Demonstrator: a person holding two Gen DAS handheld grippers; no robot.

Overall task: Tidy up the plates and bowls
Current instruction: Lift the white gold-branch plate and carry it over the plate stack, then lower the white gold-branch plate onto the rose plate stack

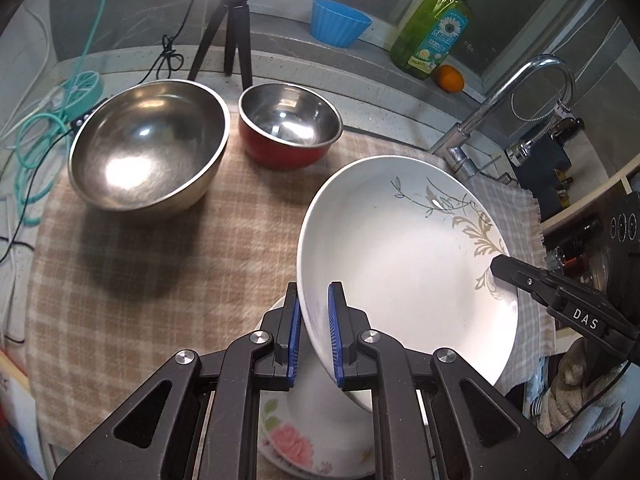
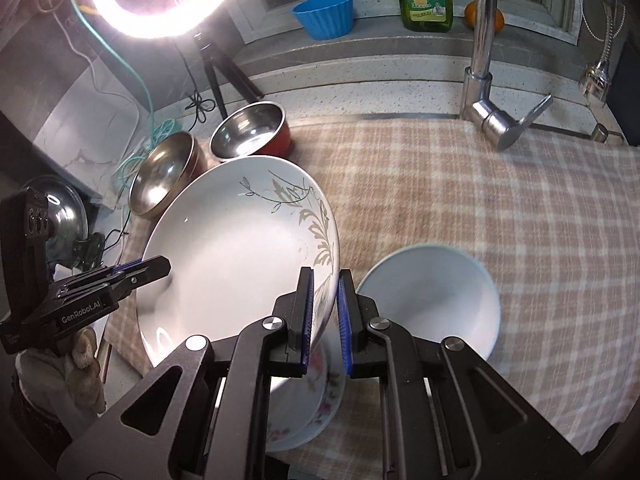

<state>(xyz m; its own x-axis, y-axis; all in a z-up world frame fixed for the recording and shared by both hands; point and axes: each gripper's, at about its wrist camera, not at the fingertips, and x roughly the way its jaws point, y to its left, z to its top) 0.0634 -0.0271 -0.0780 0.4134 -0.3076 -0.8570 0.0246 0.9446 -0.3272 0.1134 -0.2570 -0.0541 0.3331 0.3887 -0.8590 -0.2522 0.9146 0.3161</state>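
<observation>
A white plate with a grey leaf pattern (image 1: 404, 256) (image 2: 236, 256) hangs tilted above the checked cloth, held by both grippers. My left gripper (image 1: 314, 328) is shut on its left rim; it shows in the right wrist view as the left gripper (image 2: 160, 268). My right gripper (image 2: 325, 316) is shut on the opposite rim, seen in the left wrist view as the right gripper (image 1: 500, 266). Under the plate lies a pink-flowered plate (image 1: 296, 440) (image 2: 316, 408). A white bowl (image 2: 436, 300) stands just right of it. A large steel bowl (image 1: 148, 144) (image 2: 168, 172) and a red steel-lined bowl (image 1: 290, 124) (image 2: 252, 132) stand at the back.
The checked cloth (image 1: 160, 280) (image 2: 500, 220) covers the counter. A tap (image 1: 516, 92) (image 2: 484, 60) stands at the sink edge. On the sill are a blue cup (image 1: 338, 22) (image 2: 326, 14), a green soap bottle (image 1: 434, 36) and an orange (image 1: 450, 78). A tripod (image 1: 232, 28) and cables (image 1: 44, 128) sit behind the bowls.
</observation>
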